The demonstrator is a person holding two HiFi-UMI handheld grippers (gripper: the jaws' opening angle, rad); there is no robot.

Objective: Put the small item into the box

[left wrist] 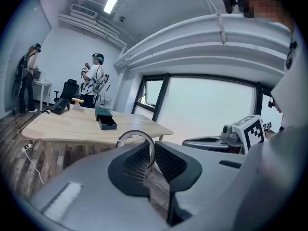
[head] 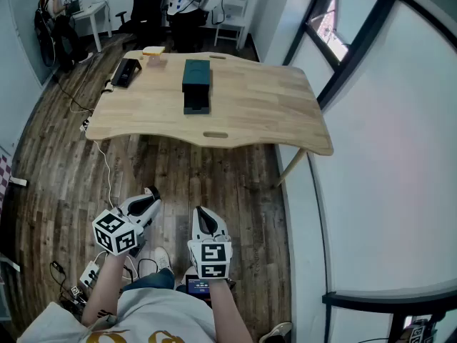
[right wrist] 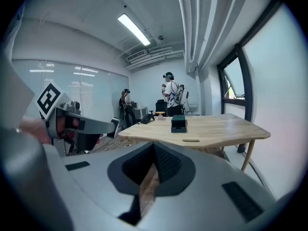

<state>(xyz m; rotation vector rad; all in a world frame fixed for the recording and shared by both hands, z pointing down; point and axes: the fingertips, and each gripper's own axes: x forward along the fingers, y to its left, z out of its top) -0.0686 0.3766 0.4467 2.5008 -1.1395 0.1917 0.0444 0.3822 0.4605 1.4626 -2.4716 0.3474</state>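
A dark green box (head: pixel 196 84) lies on the wooden table (head: pixel 271 109) with its drawer slid partly out toward me; it also shows as the box (left wrist: pixel 105 119) and the box (right wrist: pixel 178 123) in the gripper views. My left gripper (left wrist: pixel 150 150) is shut on a thin silvery ring (left wrist: pixel 136 132), which stands up between the pads. My right gripper (right wrist: pixel 154 150) is shut with nothing in it. Both are held low by my body, left gripper (head: pixel 148 195) and right gripper (head: pixel 204 217), well short of the table.
A black device (head: pixel 126 71) and a small yellow-topped object (head: pixel 153 51) sit at the table's far left. People stand by desks and chairs at the back. Cables (head: pixel 107 164) trail on the wood floor. A white wall with windows runs along the right.
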